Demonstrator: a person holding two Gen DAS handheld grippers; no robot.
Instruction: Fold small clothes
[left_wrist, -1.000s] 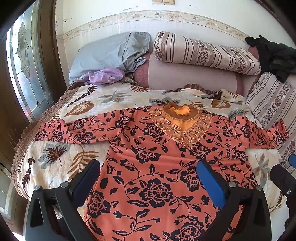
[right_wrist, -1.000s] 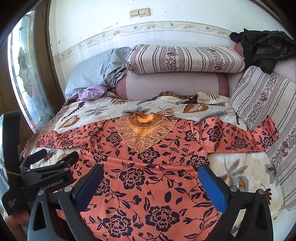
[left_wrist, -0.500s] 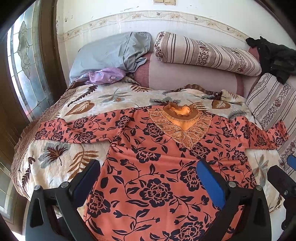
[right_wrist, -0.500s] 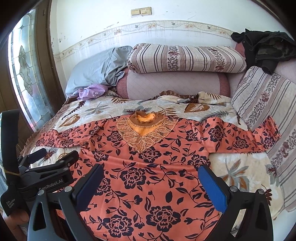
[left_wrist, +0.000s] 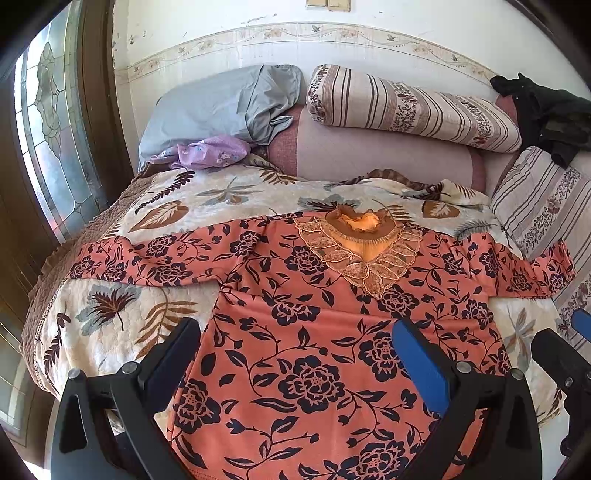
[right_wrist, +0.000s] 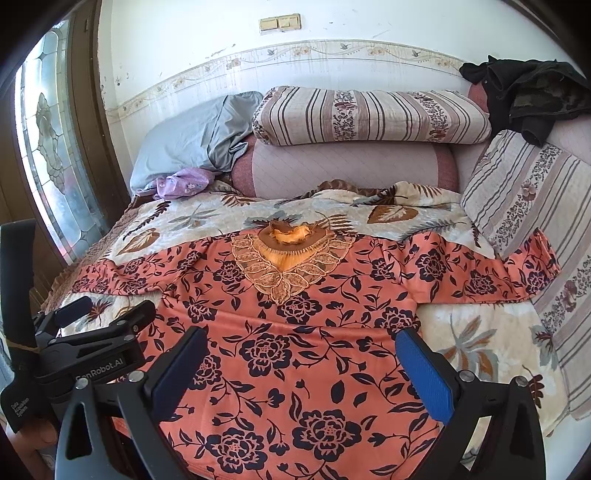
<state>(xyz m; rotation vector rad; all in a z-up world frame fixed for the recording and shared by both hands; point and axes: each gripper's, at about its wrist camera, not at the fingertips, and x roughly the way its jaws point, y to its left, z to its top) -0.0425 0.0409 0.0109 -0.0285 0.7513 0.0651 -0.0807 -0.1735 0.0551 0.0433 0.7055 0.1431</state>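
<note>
An orange top with dark flower print lies spread flat on the bed, lace collar toward the pillows, both sleeves stretched out sideways. It also shows in the right wrist view. My left gripper is open and empty, hovering over the top's lower body. My right gripper is open and empty, also over the lower body. The left gripper shows at the left edge of the right wrist view. The right gripper's edge shows at the far right of the left wrist view.
A leaf-print quilt covers the bed. A grey pillow, a purple cloth and striped cushions lie at the head. A dark garment hangs at the back right. A stained-glass window is on the left.
Both grippers have drifted very slightly; the top lies unchanged and both stay open.
</note>
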